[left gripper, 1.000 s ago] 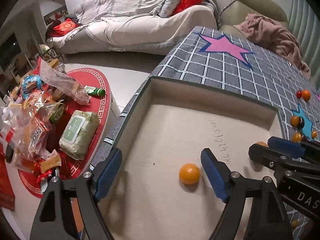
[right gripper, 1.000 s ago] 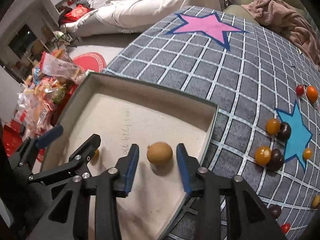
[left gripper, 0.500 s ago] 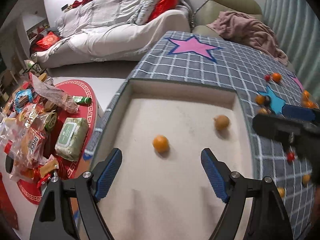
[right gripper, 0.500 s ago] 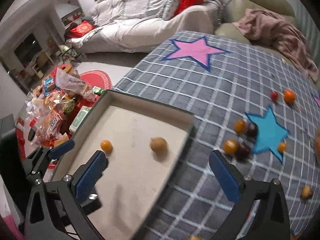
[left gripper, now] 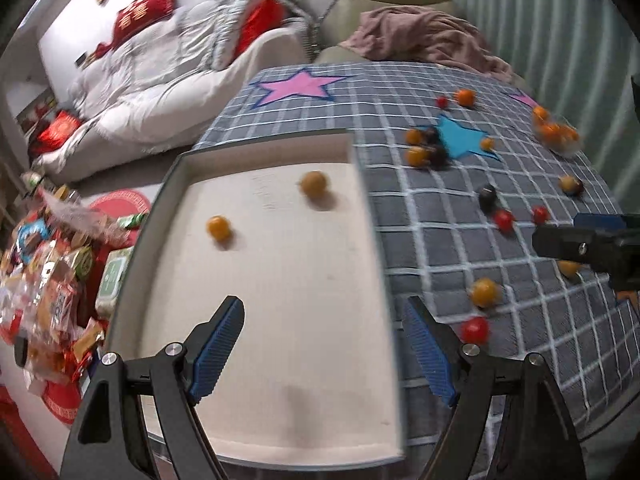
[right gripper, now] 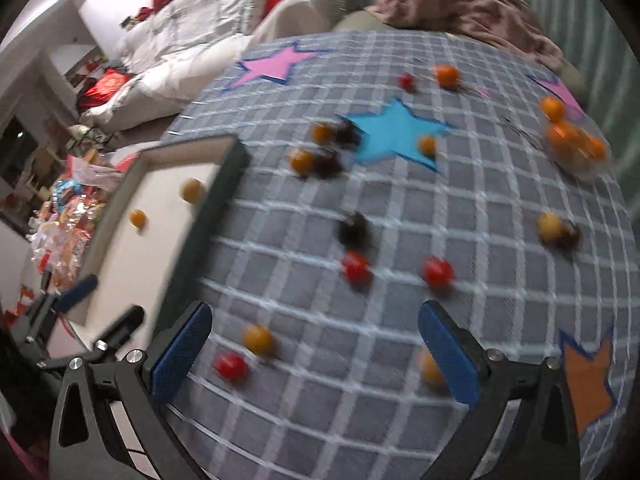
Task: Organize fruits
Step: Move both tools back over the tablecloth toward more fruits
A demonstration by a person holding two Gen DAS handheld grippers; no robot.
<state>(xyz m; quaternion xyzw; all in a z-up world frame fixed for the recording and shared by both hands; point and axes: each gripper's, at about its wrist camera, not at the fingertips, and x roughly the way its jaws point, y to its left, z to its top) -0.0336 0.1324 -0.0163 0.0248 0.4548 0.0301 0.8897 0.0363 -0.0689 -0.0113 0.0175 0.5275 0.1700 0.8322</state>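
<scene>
A shallow cream tray [left gripper: 182,168] lies at the left end of a grey checked cloth; it also shows in the right wrist view [right gripper: 236,156]. In it lie a small orange [left gripper: 219,227] and a brownish-yellow fruit [left gripper: 313,184]. My left gripper [left gripper: 324,346] is open and empty above the tray's near end. My right gripper [right gripper: 314,354] is open and empty above the cloth, right of the tray. Several loose fruits lie on the cloth: a red one [right gripper: 231,365], an orange one [right gripper: 258,340], two red ones [right gripper: 356,268], a dark one [right gripper: 354,229].
A clear bag of oranges [right gripper: 572,146] lies at the far right of the cloth. A low red table heaped with snack packets [left gripper: 52,276] stands left of the tray. A white-covered sofa [left gripper: 160,92] and a pink blanket [left gripper: 432,40] lie behind.
Both grippers have drawn back and swung right. The right gripper let go of the brownish fruit in the tray, opened wide and moved over the cloth. The left gripper stayed open.
</scene>
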